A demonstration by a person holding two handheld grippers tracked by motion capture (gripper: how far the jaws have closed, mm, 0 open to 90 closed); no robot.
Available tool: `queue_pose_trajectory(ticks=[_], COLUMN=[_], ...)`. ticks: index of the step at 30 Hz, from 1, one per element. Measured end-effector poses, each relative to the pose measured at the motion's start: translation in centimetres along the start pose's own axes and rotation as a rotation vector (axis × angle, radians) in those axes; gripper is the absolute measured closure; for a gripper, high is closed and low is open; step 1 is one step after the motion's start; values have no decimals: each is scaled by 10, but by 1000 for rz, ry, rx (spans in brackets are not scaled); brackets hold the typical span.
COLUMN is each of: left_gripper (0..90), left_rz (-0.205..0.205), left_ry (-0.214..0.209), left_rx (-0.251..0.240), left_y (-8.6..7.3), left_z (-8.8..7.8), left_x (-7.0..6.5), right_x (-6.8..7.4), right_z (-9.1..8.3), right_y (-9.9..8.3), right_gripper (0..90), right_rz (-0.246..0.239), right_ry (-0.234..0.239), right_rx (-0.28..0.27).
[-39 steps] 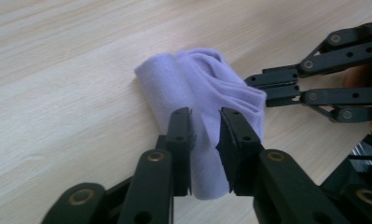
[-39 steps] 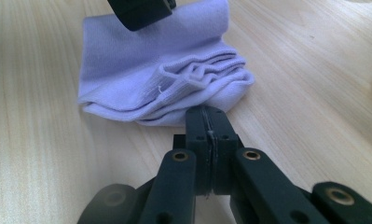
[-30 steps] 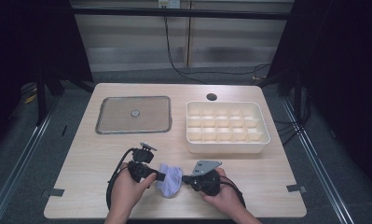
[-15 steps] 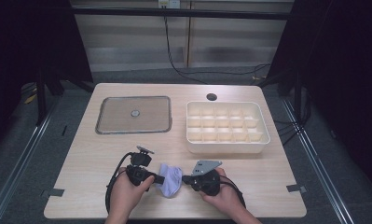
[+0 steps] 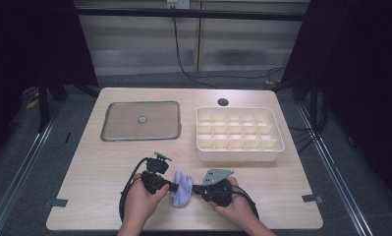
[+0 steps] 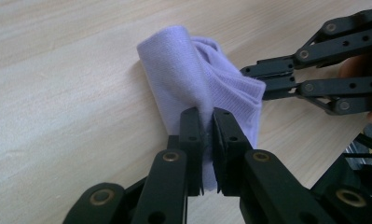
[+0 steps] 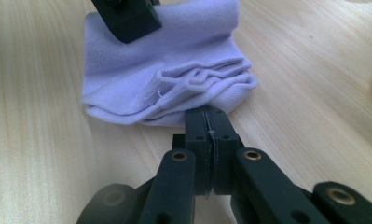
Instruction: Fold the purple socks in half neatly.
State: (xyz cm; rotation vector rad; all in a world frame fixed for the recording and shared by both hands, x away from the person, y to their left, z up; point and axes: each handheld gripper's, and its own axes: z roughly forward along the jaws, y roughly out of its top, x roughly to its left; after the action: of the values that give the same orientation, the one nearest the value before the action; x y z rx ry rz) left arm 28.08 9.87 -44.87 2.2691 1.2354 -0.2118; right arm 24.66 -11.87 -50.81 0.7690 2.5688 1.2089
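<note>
The lavender sock is soft ribbed knit, folded into a compact bundle with several layered edges stacked at one end. It lies flat on the table, between the left tool and the right tool, pinched at opposite edges by both.

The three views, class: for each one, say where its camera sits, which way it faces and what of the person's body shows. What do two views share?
High view: above the near table edge, facing forward and down; both hands, left gripper, right gripper.
Left gripper view: on that gripper, along fingers just closing on the lilac sock.
Right gripper view: along its shut fingers pinching the sock's edge.
Shared: sock and wooden table.
</note>
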Motion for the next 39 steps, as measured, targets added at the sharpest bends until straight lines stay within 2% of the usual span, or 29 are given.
queue_pose_trajectory(ticks=[2,3,4,10,14,15,22,27,37,39], left_gripper=[833,834,834,834,834,834,834,833,830,829], left_rz=[7,26,23,70,85,81,99,85,84,98], left_ry=[2,-3,-3,2,7,-5,5,4,7,10], left_rx=[-7,2,0,18,12,10,22,5,-14,-5], left_y=[1,2,3,7,7,6,7,7,3,3], left_z=[0,0,1,5,11,13,17,20,25,26], left_x=[-3,-4,-6,-14,-16,-16,-18,-20,-20,-19], right_x=[0,0,0,0,-1,0,-1,-1,-2,-2], right_z=[0,0,0,0,0,0,0,0,-1,-1], right_y=[0,0,0,0,0,0,0,0,-1,-1], right_gripper=[887,887,887,887,887,887,887,887,887,887], right_rz=[4,5,6,2,6,7,13,11,23,29], right_ry=[3,3,4,0,7,5,12,9,9,11], right_rx=[1,2,1,0,0,1,1,0,2,2])
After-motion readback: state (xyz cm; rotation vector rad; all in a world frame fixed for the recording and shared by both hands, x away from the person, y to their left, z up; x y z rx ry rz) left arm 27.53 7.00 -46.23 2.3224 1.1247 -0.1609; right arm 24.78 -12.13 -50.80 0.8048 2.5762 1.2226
